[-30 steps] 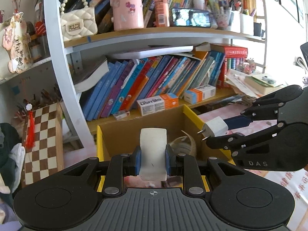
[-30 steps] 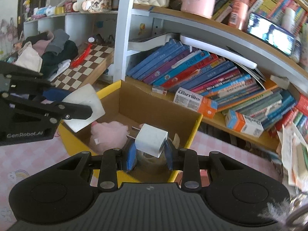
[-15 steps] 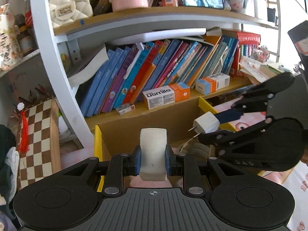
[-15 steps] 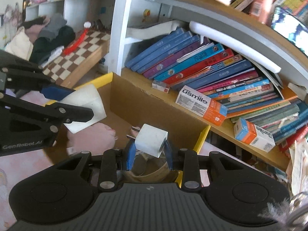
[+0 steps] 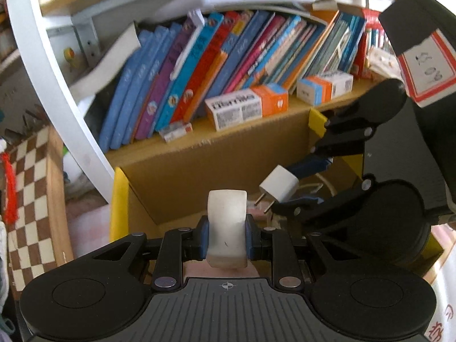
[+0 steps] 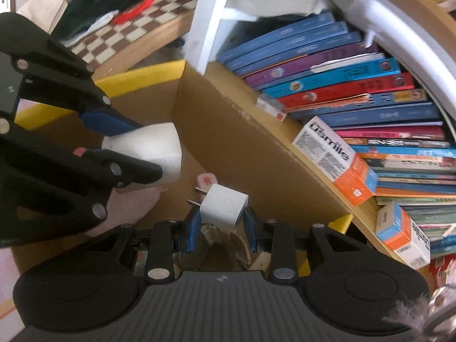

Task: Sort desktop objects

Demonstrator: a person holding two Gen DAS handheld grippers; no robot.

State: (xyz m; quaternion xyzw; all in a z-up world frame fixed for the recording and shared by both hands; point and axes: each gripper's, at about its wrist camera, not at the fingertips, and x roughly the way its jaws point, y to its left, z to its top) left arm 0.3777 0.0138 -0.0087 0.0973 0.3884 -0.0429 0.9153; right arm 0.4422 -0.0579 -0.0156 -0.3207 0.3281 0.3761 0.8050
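Left gripper [image 5: 226,239] clamps a white eraser [image 5: 227,225] between its blue pads, eraser upright, sticking out past the fingertips, over the near left part of the box [image 5: 199,171]. Right gripper [image 6: 221,228] is closed on a white plug [image 6: 223,209], prongs pointing left, tilted, also over the box, right of the eraser. In the left view the plug [image 5: 279,186] sits just right of and beyond the eraser, apart from it. In the right view the eraser [image 6: 148,149] is up-left of the plug, not touching.

Box is brown cardboard with yellow rim, open top, pushed against the shelf [image 6: 285,131]. Inside the box: something pink [image 6: 128,205] under the left gripper, a small pink-orange item [image 6: 205,179] just behind the plug, a roll-like tan thing [image 6: 225,242] under the right gripper, partly hidden.

Behind the box on the shelf: leaning books [image 5: 199,65], a white-orange carton [image 5: 246,108], a second smaller carton [image 5: 323,87]. Checkerboard [image 5: 31,199] left of the box.
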